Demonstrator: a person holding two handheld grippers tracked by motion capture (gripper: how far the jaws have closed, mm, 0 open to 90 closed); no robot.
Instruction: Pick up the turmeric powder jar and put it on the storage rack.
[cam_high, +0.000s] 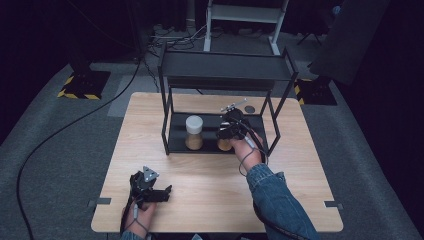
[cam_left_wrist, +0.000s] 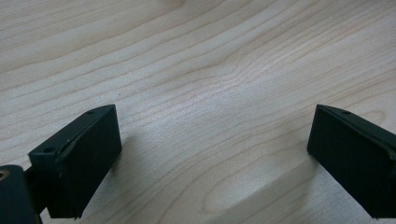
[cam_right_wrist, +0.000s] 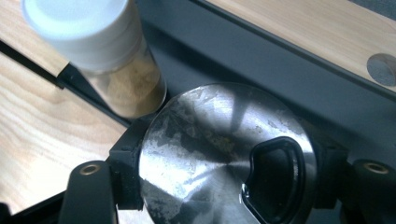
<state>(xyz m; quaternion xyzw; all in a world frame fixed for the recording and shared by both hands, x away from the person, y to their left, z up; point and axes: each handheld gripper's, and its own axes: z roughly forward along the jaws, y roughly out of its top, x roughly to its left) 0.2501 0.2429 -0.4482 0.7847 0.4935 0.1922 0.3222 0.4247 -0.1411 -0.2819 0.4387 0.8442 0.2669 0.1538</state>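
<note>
a lab (dark): floor cables (cam_high: 60, 131), hazard-taped stand bases (cam_high: 80, 85).

white-capped jar (cam_right_wrist: 93, 51) (tan powder, probably), silvery lid (cam_right_wrist: 224, 154), black rack (cam_high: 225, 70).

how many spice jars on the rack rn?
2, both on the rack's lower shelf. The white-lidded jar stands free at its left. The metal-topped jar is to its right, clamped in the right gripper. Upper shelf contents can't be seen.
</note>
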